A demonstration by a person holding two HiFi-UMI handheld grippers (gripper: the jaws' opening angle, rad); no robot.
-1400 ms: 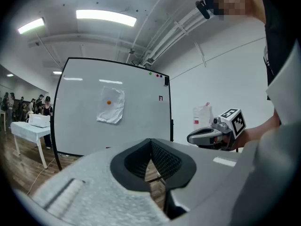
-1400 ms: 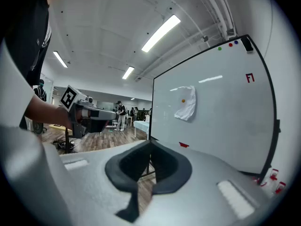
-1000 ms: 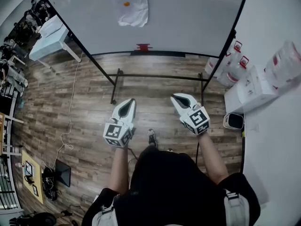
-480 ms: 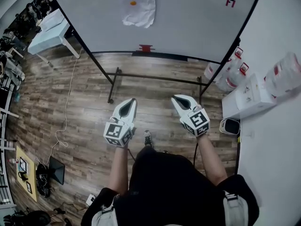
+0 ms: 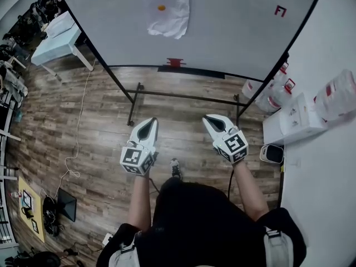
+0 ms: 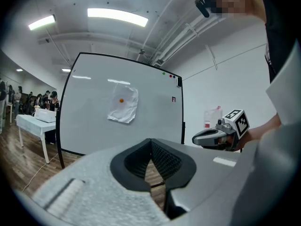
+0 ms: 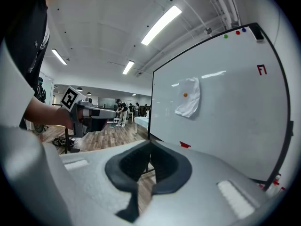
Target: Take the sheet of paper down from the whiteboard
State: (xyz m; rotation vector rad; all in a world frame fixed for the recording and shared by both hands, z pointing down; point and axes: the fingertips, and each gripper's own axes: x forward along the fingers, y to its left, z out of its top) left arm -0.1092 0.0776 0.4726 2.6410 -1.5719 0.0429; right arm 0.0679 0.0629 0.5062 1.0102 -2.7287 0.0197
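Crumpled white paper sheet [image 5: 168,15] hangs under a round orange magnet [image 5: 161,8] on the far white whiteboard [image 5: 233,32]. Nearer, the white left gripper [image 5: 149,121] and right gripper [image 5: 208,117] are both closed, empty.

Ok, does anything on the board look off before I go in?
Yes: the sheet of paper on the whiteboard is crumpled and hangs askew, pinned only by one orange magnet near its top. Nothing else stands out.
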